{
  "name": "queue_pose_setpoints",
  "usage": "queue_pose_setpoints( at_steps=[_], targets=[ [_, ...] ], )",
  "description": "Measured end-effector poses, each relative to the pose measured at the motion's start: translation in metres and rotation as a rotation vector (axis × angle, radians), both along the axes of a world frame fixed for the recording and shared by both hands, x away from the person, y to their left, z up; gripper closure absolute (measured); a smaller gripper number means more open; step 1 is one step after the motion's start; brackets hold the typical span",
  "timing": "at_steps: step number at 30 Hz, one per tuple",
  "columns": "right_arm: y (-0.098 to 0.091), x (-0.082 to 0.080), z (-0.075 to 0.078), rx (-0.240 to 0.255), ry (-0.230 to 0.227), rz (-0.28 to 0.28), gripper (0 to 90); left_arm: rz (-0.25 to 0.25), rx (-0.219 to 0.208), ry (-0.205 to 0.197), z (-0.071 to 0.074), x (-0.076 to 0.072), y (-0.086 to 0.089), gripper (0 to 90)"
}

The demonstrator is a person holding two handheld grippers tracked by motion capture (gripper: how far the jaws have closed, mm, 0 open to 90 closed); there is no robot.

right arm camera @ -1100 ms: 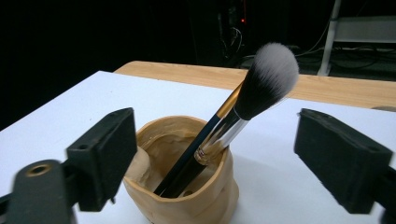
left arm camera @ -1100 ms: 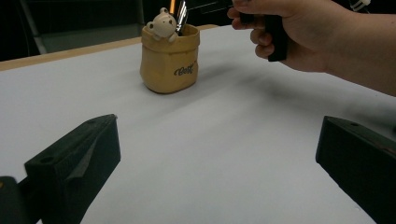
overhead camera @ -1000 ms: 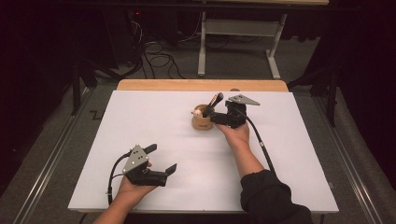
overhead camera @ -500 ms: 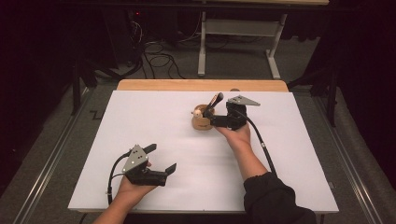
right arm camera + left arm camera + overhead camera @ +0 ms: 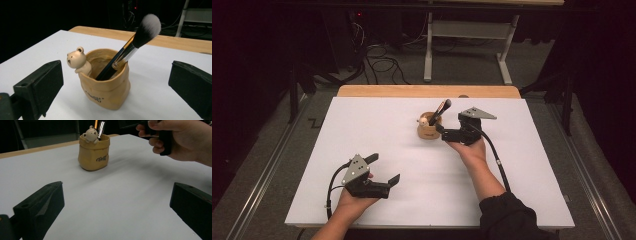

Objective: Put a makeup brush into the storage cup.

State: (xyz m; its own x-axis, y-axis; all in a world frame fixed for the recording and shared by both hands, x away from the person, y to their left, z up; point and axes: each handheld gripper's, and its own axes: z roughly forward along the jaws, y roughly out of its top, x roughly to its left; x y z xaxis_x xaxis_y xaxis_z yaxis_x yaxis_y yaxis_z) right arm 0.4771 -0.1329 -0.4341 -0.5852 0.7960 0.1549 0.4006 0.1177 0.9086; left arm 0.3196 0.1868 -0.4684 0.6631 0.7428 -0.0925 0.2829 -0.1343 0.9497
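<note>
The right claw (image 5: 115, 87) stands wide, its black jaws at 8 and 4 o'clock, nothing between the pads; they have just been opening. Ahead at centre sits a tan pot (image 5: 107, 87) on the white worktop (image 5: 155, 85). A bear figure (image 5: 76, 60) perches on its rim at 10 o'clock. A brush (image 5: 130, 50) leans inside, bristles toward 1 o'clock.

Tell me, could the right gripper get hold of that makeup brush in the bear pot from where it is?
Probably yes. The right gripper sits beside the pot with jaws wide open, and the brush leans out above the rim with nothing between.
</note>
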Motion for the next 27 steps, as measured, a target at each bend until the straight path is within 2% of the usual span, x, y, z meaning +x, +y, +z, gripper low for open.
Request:
queue_pose_setpoints(
  at_steps=[9,18,27],
  targets=[
    [-0.011,-0.016,0.004,-0.006,-0.021,0.013,0.3,0.006,0.003,-0.001,0.001,0.001,0.001,0.3],
    [-0.019,-0.029,0.004,-0.011,-0.029,0.029,0.3,0.009,0.003,0.004,0.001,0.001,0.002,0.3],
    [-0.030,-0.050,0.001,-0.034,-0.039,0.050,0.3,0.017,0.004,0.007,0.001,0.002,0.003,0.3]
  ],
)
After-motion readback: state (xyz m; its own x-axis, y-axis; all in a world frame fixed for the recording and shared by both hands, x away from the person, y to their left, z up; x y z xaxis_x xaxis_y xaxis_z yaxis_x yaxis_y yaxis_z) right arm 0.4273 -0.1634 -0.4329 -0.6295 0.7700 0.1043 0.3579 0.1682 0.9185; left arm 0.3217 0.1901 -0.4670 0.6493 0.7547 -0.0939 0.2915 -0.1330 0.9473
